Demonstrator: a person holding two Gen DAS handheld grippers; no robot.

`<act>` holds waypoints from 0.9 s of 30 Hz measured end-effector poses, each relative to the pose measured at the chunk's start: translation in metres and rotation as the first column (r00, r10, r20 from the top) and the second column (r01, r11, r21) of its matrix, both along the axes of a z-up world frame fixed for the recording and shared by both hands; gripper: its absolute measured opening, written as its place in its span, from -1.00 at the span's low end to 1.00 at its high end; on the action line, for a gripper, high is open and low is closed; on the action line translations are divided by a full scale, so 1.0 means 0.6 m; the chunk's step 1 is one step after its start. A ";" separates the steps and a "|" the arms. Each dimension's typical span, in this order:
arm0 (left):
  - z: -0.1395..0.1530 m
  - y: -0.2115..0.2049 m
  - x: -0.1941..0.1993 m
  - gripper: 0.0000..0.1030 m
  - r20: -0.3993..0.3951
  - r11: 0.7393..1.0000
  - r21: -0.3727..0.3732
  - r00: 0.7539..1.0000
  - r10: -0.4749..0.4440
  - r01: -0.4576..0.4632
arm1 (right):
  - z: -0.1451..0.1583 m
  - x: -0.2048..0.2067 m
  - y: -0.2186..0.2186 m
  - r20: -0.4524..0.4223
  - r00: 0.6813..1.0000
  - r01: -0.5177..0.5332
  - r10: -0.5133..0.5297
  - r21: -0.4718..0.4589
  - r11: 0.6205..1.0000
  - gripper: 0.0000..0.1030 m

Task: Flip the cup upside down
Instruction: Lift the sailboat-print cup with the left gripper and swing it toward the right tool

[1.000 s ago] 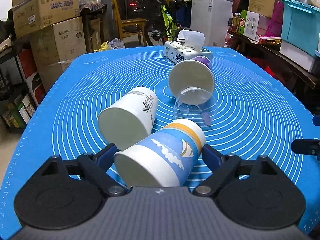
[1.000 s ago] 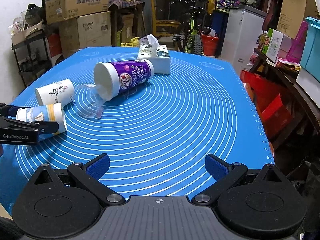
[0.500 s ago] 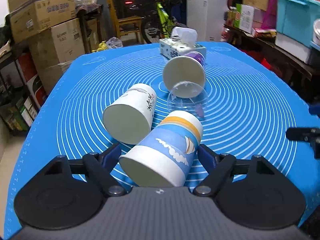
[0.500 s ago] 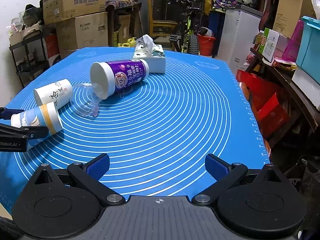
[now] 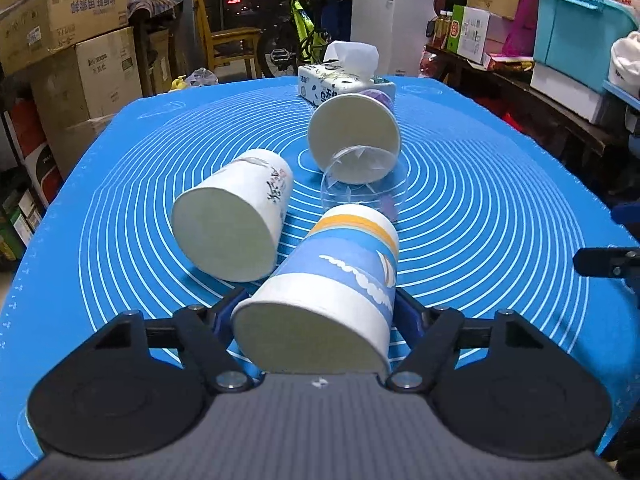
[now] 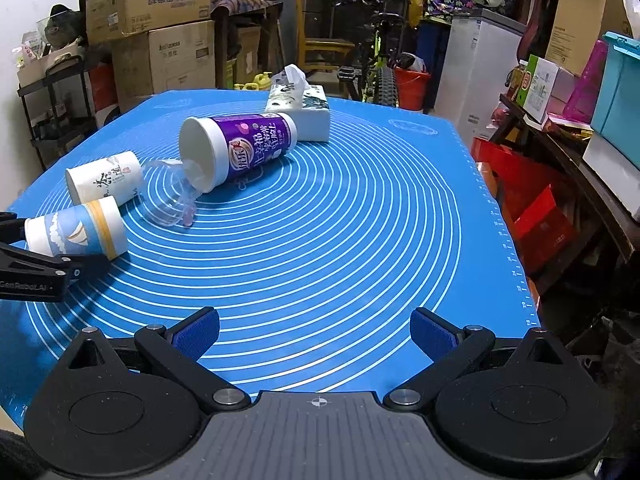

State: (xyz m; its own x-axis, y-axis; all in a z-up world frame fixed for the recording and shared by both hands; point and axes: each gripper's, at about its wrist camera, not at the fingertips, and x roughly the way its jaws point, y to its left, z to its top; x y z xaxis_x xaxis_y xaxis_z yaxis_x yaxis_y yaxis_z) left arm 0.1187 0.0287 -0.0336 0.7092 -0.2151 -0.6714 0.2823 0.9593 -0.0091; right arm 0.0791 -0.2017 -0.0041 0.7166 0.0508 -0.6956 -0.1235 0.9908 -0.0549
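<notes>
A blue and white paper cup with a sailboat print point(image 5: 340, 280) lies on its side, base toward my left gripper point(image 5: 316, 312), which is shut on it near the base. It also shows in the right wrist view point(image 6: 76, 236), far left. A white cup with black script point(image 5: 236, 216) lies on its side just left of it. A purple cup point(image 5: 354, 140) lies on its side farther back, with a clear plastic cup point(image 5: 360, 188) at its base. My right gripper point(image 6: 316, 332) is open and empty over the mat's near edge.
A blue mat with white rings point(image 6: 360, 220) covers the table. A tissue box point(image 5: 344, 84) stands at the back. Cardboard boxes point(image 6: 160, 20), a bicycle and shelves surround the table. The left gripper's finger point(image 6: 48, 268) shows at the far left of the right wrist view.
My left gripper has closed in on the sailboat cup and grips its base. The cup's far end has tipped up slightly. The right gripper has stayed still.
</notes>
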 end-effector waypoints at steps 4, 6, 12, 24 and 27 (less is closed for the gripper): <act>0.014 -0.015 -0.020 0.48 0.038 1.000 0.010 0.999 0.010 -0.010 | 0.004 -0.004 -0.002 0.008 1.000 0.000 0.000 0.003 1.000 0.96; 0.023 -0.025 -0.033 0.48 0.057 1.000 0.006 0.998 0.022 -0.022 | 0.008 -0.007 -0.005 0.014 1.000 0.002 -0.002 0.003 1.000 0.96; 0.041 -0.075 -0.055 0.48 0.124 0.997 0.007 0.989 0.078 -0.079 | 0.022 -0.011 -0.030 0.037 0.999 0.031 -0.032 0.013 0.999 0.96; 0.006 -0.211 -0.036 0.48 0.097 0.988 0.006 0.984 0.151 -0.152 | 0.025 0.007 -0.122 0.034 0.991 0.128 -0.128 0.021 0.992 0.96; -0.005 -0.223 -0.033 0.48 0.089 0.984 0.012 0.981 0.174 -0.176 | 0.017 0.012 -0.133 0.022 0.991 0.132 -0.133 0.022 0.991 0.96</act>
State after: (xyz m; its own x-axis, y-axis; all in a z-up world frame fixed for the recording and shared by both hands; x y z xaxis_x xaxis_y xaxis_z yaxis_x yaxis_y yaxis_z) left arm 0.0986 -0.1052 -0.0365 0.7905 -0.0695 -0.6085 0.1088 0.9937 0.0279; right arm 0.0862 -0.2812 0.0064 0.7340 -0.0316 -0.6784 0.0098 0.9993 -0.0359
